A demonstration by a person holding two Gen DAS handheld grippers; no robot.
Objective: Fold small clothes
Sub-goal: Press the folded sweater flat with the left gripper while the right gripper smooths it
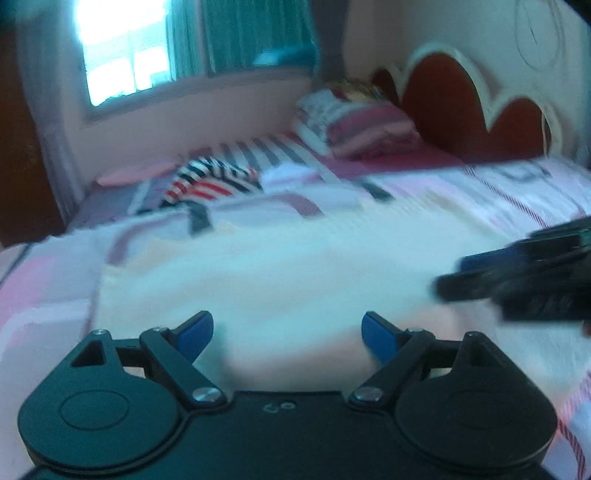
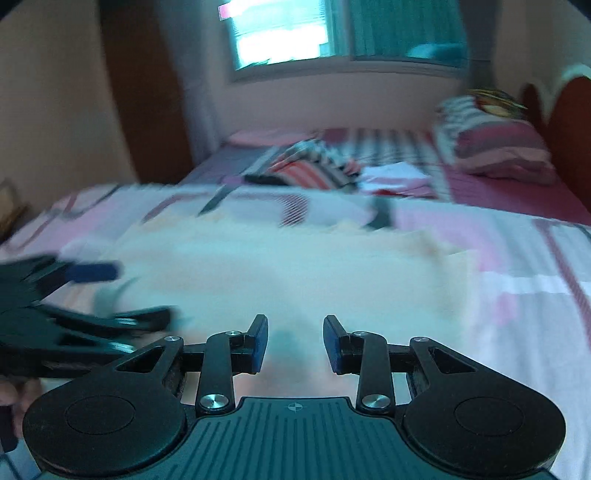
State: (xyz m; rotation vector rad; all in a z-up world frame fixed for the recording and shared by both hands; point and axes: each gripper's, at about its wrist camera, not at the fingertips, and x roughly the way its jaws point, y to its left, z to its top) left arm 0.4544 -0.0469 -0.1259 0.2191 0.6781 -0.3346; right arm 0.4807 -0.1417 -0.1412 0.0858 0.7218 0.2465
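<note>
A pale cream garment [image 1: 280, 273] lies spread flat on the bed, blurred by motion; it also shows in the right wrist view [image 2: 295, 266]. My left gripper [image 1: 287, 334] is open and empty just above its near edge. My right gripper [image 2: 295, 341] is open and empty over the garment's near part. Each gripper shows in the other's view: the right gripper [image 1: 480, 273] at the right edge, the left gripper [image 2: 110, 291] at the left edge. A striped red, white and dark garment [image 1: 212, 181] lies crumpled farther back on the bed, and shows in the right wrist view [image 2: 306, 162].
The bed has a pink and white patterned sheet [image 1: 498, 192]. Folded white and pink cloth [image 2: 399, 177] lies beside the striped garment. Striped pillows [image 1: 362, 122] sit by the red headboard [image 1: 450, 99]. A window [image 2: 288, 33] with teal curtains is behind. A wooden door [image 2: 147, 92] stands at the left.
</note>
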